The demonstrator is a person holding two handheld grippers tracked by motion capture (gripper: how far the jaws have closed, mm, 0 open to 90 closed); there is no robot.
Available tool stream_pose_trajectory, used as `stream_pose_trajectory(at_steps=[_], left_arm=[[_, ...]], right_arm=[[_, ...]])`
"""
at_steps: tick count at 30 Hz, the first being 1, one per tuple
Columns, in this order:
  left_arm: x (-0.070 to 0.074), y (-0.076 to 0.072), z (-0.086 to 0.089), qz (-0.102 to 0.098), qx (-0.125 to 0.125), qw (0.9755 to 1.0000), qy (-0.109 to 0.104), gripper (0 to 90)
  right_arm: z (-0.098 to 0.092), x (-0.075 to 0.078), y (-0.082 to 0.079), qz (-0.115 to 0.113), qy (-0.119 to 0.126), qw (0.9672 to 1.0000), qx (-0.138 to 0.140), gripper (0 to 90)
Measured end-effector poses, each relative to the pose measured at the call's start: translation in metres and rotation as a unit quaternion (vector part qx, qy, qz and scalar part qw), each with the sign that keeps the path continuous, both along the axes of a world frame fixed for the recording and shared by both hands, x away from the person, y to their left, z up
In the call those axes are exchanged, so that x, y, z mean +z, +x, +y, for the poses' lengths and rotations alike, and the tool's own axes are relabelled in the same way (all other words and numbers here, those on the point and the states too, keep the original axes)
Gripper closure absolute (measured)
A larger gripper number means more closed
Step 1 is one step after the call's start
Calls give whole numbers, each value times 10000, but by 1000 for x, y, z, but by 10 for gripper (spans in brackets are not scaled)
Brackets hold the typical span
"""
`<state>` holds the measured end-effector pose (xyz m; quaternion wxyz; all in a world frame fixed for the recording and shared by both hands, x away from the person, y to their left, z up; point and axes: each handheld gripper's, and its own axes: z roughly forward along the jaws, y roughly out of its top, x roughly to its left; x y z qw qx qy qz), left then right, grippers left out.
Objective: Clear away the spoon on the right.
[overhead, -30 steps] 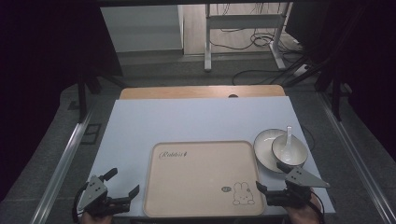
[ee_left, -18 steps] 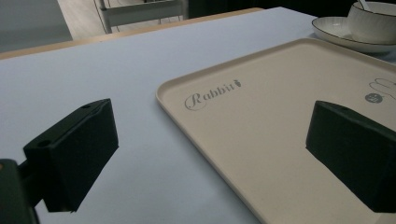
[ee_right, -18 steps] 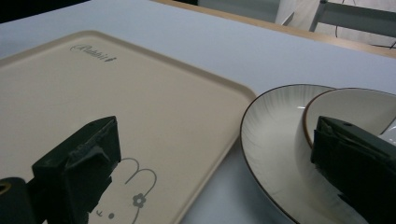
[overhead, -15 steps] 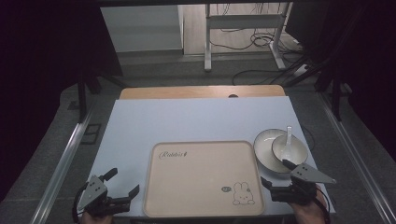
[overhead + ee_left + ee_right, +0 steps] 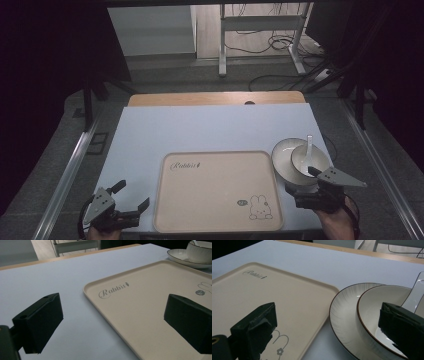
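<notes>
High view: beige tray (image 5: pixel 217 192) at the table's (image 5: pixel 210 127) near edge; bowl (image 5: pixel 309 161) with spoon (image 5: pixel 309 146) on plate (image 5: pixel 286 155), near right corner. Right gripper (image 5: pixel 306 192) just beside plate, jaws wide.
Left gripper view: left gripper (image 5: pixel 112 320) wide, empty, straddling tray's edge.
Right gripper view: jaws wide, bowl (image 5: pixel 384 315) between them.

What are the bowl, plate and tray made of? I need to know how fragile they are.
Bowl and plate: probably glazed ceramic, given their glossy white surfaces and thin dark rim lines. Tray: likely matte beige plastic, with a smooth moulded rim and printed rabbit artwork, though that is uncertain.
</notes>
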<state>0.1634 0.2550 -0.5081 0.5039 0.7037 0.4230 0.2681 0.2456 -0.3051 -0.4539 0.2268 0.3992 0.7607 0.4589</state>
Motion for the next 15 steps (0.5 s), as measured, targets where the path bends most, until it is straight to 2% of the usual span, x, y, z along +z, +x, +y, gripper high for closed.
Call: stream_pose_trajectory(at_steps=[15], left_arm=[[0,0,1,-11,6,10000,-15,20]], right_arm=[[-4,8,9,-47,-1,10000,-25,11]])
